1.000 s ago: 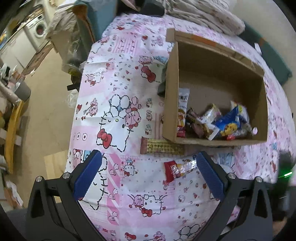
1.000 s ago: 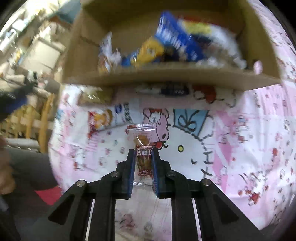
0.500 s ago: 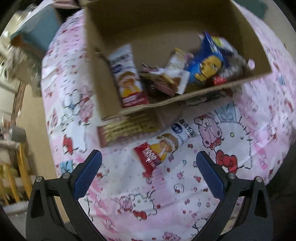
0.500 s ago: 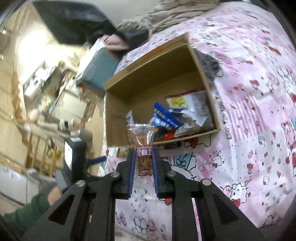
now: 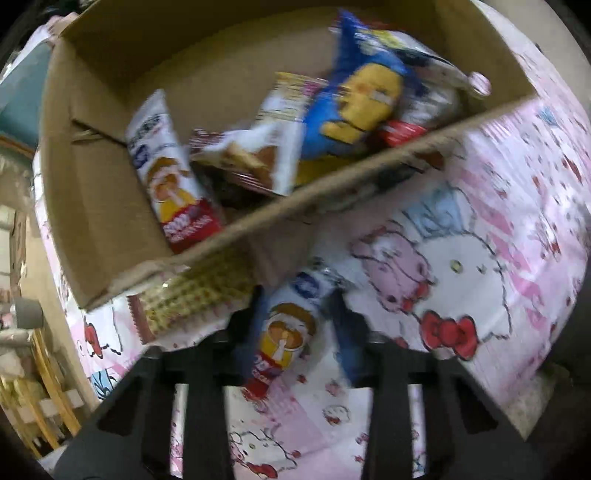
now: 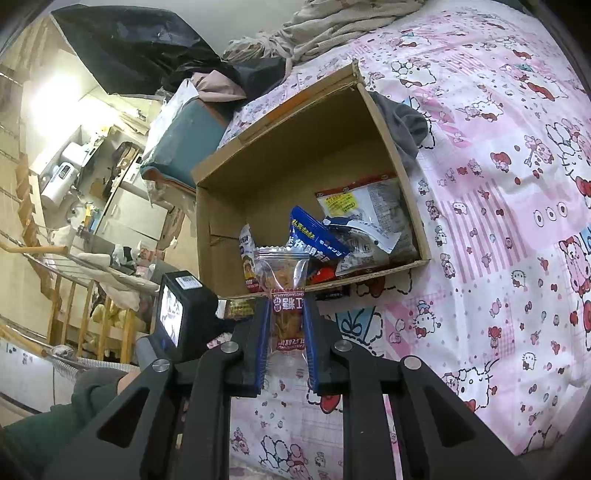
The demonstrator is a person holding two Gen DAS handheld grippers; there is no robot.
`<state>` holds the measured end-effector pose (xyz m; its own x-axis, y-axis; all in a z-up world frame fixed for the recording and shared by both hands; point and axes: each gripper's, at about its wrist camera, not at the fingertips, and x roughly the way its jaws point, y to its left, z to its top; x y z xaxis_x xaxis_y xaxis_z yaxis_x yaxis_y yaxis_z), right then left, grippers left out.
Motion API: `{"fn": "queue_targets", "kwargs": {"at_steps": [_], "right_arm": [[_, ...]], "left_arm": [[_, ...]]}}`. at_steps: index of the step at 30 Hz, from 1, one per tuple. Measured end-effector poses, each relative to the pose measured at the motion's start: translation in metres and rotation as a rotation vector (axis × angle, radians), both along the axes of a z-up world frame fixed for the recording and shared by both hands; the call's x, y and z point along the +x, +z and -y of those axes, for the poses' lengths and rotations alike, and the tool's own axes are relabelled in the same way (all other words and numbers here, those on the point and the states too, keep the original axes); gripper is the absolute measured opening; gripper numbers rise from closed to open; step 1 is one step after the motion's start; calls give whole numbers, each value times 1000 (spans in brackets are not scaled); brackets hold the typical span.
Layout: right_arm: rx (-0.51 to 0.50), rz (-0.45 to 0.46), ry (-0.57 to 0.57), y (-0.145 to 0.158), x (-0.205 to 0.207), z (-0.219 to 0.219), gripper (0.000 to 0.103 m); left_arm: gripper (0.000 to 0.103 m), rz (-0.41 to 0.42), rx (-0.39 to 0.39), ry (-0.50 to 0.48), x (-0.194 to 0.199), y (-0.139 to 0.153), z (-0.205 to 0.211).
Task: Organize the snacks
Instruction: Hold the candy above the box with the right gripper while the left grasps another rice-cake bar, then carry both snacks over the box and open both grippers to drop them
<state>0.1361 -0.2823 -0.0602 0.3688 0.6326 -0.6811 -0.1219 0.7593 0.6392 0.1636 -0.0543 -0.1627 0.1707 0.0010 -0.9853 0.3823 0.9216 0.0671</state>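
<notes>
An open cardboard box (image 5: 92,206) (image 6: 295,147) lies on a pink cartoon-print bedspread and holds several snack packets, among them a blue and yellow bag (image 5: 354,103). My left gripper (image 5: 295,314) has its fingers close around a white and red snack bar (image 5: 284,332) lying on the bedspread just in front of the box. A gold wafer packet (image 5: 192,299) lies to its left, partly under the box edge. My right gripper (image 6: 286,321) is shut on a clear packet of orange-brown snack (image 6: 284,291), held up in front of the box.
A grey cloth (image 6: 406,125) lies against the box's far right side. Piled blankets (image 6: 332,26) and a teal case (image 6: 181,144) sit beyond the box. The left gripper's body (image 6: 184,314) and a green sleeve (image 6: 55,424) show at lower left in the right wrist view.
My left gripper moved down and in onto the white and red snack bar, and its fingers closed from wide open. My right gripper keeps its packet and holds nearly still.
</notes>
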Motion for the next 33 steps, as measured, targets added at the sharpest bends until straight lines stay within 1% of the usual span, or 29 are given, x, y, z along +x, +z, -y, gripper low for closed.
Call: {"fn": "queue_targets", "kwargs": {"at_steps": [1, 2, 3, 5, 7, 9, 12, 14, 16, 17, 18, 19, 20, 22, 24, 26, 28, 29, 30, 31, 33], "right_arm": [[-1, -2, -1, -1, 1, 0, 19], [-1, -2, -2, -1, 0, 0, 19], [-1, -4, -2, -1, 1, 0, 19], [-3, -5, -2, -1, 1, -1, 19], [-1, -4, -2, -1, 1, 0, 19], [-5, -4, -2, -1, 1, 0, 19], [-2, -4, -5, -3, 0, 1, 19], [1, -1, -3, -2, 0, 0, 19], [2, 4, 7, -2, -1, -2, 19], [0, 6, 11, -2, -2, -3, 19], [-2, 6, 15, -2, -2, -5, 19], [-5, 5, 17, -2, -1, -5, 19], [-7, 2, 18, -3, -1, -6, 19], [-13, -4, 19, -5, 0, -6, 19], [-17, -8, 15, -6, 0, -4, 19], [-20, -11, 6, -7, -1, -2, 19], [-24, -13, -4, -8, -1, 1, 19], [-26, -14, -6, -8, -1, 1, 19], [-28, -17, -9, -8, -1, 2, 19], [-30, -20, -11, -9, -1, 2, 19], [-31, -24, -12, -10, 0, 2, 19]], "left_arm": [[18, -7, 1, -13, -3, 1, 3], [14, -23, -14, -15, -6, 1, 5], [11, -60, -54, -9, -9, 1, 5], [10, -102, -88, 7, -15, 1, 7], [10, -162, -138, 33, -23, -1, 7], [10, -195, -165, 40, -32, -2, 10], [10, -146, -182, 41, -37, 13, 9], [12, -108, -201, 65, -38, 24, 4], [22, -66, -196, 94, -34, 32, -8], [42, -47, -181, 108, -35, 35, -14], [66, -26, -155, 124, -34, 35, -18], [74, 1, -126, 140, -31, 35, -21], [77, 21, -112, 140, -27, 33, -21], [77, 11, -94, 123, -20, 25, -16], [77, -28, -84, 104, -14, 10, -8], [76, -58, -57, 91, -11, -6, 0], [66, -93, -33, 92, -12, -21, 5], [53, -90, -30, 88, -14, -22, 6], [33, -83, -31, 79, -15, -21, 9], [27, -86, -31, 57, -18, -18, 13], [27, -95, -32, 49, -25, -15, 18]]}}
